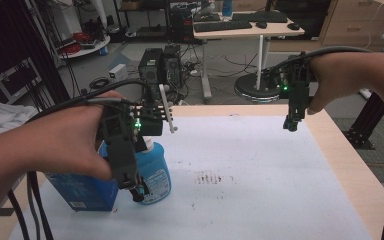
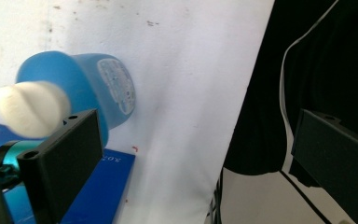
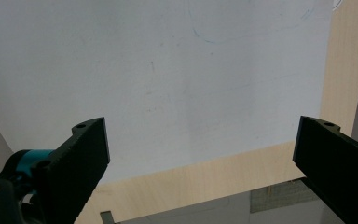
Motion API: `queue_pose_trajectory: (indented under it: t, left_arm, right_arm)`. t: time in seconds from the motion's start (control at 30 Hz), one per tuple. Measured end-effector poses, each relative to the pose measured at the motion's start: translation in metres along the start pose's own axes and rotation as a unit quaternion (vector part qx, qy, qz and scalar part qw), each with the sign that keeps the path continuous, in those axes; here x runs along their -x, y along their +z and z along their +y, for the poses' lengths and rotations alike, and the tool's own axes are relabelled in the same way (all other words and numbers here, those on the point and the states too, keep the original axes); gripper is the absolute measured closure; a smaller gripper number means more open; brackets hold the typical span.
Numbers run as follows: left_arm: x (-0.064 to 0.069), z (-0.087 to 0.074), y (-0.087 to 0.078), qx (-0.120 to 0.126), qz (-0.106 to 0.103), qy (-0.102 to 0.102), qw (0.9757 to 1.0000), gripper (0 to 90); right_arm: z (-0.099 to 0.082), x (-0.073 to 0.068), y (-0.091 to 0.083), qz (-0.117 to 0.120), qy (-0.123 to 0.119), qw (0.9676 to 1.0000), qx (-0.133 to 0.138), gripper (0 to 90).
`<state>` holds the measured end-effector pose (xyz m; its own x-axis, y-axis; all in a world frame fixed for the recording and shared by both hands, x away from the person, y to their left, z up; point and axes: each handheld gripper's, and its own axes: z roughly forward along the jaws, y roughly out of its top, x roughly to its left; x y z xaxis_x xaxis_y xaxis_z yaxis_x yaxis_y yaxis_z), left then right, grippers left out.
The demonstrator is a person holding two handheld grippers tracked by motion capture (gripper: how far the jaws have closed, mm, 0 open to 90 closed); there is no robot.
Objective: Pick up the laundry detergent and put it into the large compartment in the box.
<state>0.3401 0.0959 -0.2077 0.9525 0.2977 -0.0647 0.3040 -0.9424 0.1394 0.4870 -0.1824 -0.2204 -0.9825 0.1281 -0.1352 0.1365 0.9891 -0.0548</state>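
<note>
Approach phase, going by the layout. High view: left gripper point(image 1: 139, 191) hangs over the blue bottle point(image 1: 156, 172), which stands on the white sheet point(image 1: 260, 175) just beside a blue box point(image 1: 82, 191); right gripper point(image 1: 291, 124) hovers well apart over the far right edge. Left gripper view: jaws wide apart, white cap point(image 2: 30, 109) beside one jaw, nothing gripped. Right gripper view: jaws apart above bare sheet and table edge point(image 3: 205, 179). Next, probably: centre the left jaws on the bottle and close.

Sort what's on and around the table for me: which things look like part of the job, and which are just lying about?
Likely in the job:
blue bottle with white cap, under the open left hand-held gripper
blue box beside it
white sheet

Just lying about:
keyboard
computer tower
right hand-held gripper hovers open, idle
</note>
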Motion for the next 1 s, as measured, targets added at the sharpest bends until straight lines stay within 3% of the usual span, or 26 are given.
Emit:
queue_pose_trajectory:
  t: [0.5, 1.0]
  left_arm:
    - [-0.03, -0.011, -0.003, 0.02, 0.015, -0.045, 0.9987, 1.9]
    - [-0.057, -0.02, 0.017, 0.034, 0.004, -0.077, 0.9964, 1.9]
  right_arm:
    - [0.003, 0.003, -0.002, 0.001, 0.001, 1.0, 0.0, 2.6]
    - [0.014, 0.003, 0.001, 0.003, -0.005, 1.0, -0.006, 2.6]
